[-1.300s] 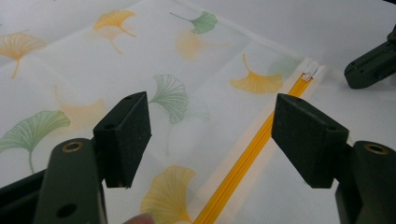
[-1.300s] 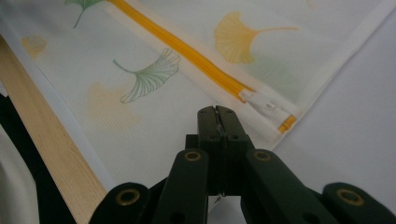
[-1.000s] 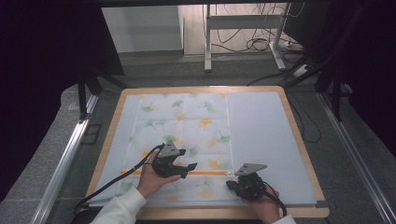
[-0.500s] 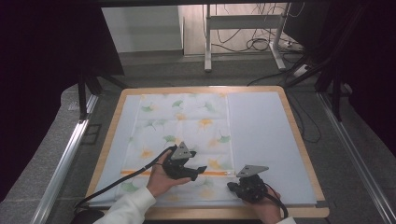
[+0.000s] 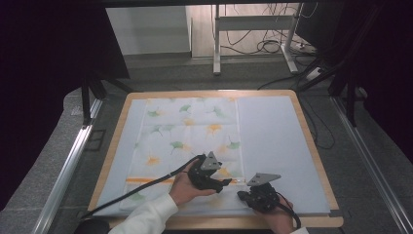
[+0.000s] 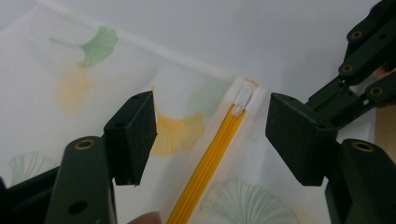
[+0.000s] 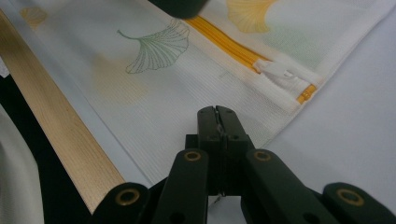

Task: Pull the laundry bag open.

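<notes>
A: Two claws on one job. Start left: the left gripper (image 6: 210, 130) stands wide open with nothing gripped. Its jaws have just been closing a little. The orange zipper (image 6: 208, 163) runs up between the pads, and neither pad touches it.

B: Where's the bag?

A: The ginkgo-print pouch (image 5: 185, 131) lies flat on the pale mat (image 5: 272, 136), with the zipper across its near end. The white slider (image 6: 243, 100) sits at the zipper's right end, just beyond the left pads.

B: So the step is getting hold of the slider?

A: That's my read. To do it well, push on along the zipper until the pads bracket the slider itself, not the orange teeth. Stay low and centred on the zipper line, then close squarely. A skewed pinch would likely catch loose cloth beside the zipper.

B: And to the right of the zipper's end?

A: The right gripper (image 7: 217, 112) is fully shut, tips down on the white hem just near-side of the zipper's right end. Whether it nips a fold or only presses, I can't tell.

B: Advice for it?

A: Keep it planted. It anchors the cloth, so a pull back along the zipper shouldn't drag the pouch. Pull parallel to the zipper, not upward. The wooden table rim (image 7: 60, 140), on the near side of the zipper, plays no part.
</notes>
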Motion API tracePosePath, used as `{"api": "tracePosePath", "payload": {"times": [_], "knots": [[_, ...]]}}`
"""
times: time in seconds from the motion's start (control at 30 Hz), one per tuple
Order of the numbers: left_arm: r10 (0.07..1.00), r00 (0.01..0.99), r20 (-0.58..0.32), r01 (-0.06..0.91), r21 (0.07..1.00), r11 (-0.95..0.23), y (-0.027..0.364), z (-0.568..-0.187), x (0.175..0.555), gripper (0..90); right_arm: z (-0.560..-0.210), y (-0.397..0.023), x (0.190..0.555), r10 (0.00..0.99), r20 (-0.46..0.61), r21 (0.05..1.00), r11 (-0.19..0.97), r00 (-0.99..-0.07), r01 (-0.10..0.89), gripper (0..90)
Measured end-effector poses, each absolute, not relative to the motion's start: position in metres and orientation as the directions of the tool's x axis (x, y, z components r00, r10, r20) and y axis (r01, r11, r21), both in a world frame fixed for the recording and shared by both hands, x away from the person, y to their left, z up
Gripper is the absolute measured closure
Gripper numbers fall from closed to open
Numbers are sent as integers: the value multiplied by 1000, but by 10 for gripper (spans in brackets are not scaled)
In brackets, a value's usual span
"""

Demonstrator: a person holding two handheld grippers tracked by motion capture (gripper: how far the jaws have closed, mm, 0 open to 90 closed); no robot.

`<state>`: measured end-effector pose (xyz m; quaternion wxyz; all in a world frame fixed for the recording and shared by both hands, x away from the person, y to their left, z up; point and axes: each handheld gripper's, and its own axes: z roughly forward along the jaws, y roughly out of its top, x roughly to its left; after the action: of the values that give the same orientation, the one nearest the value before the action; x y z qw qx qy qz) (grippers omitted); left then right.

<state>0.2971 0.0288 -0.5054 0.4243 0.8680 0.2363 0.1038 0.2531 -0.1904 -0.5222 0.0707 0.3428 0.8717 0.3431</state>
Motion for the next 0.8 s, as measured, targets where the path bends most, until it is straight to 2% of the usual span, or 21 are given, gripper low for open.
{"api": "tracePosePath", "payload": {"times": [0.1,0.4,0.6,0.67,0.77,0.8], "knots": [[488,872,-49,333,789,-516,22,-502,299,349,-522,-190,253,645,113,646,530,-755,549,890],[490,870,-51,349,766,-541,13,-512,309,391,-522,-190,254,643,117,644,531,-757,551,889],[484,870,-99,378,764,-523,7,-521,313,412,-522,-190,255,641,121,644,530,-758,552,889],[459,887,-54,341,747,-572,1,-521,311,406,-522,-190,255,642,123,644,529,-757,553,889],[441,896,-45,322,750,-578,-9,-519,308,398,-522,-191,255,643,129,642,526,-755,558,887],[429,903,-18,303,735,-607,-11,-519,310,401,-522,-191,255,643,130,642,526,-754,559,887]]}}
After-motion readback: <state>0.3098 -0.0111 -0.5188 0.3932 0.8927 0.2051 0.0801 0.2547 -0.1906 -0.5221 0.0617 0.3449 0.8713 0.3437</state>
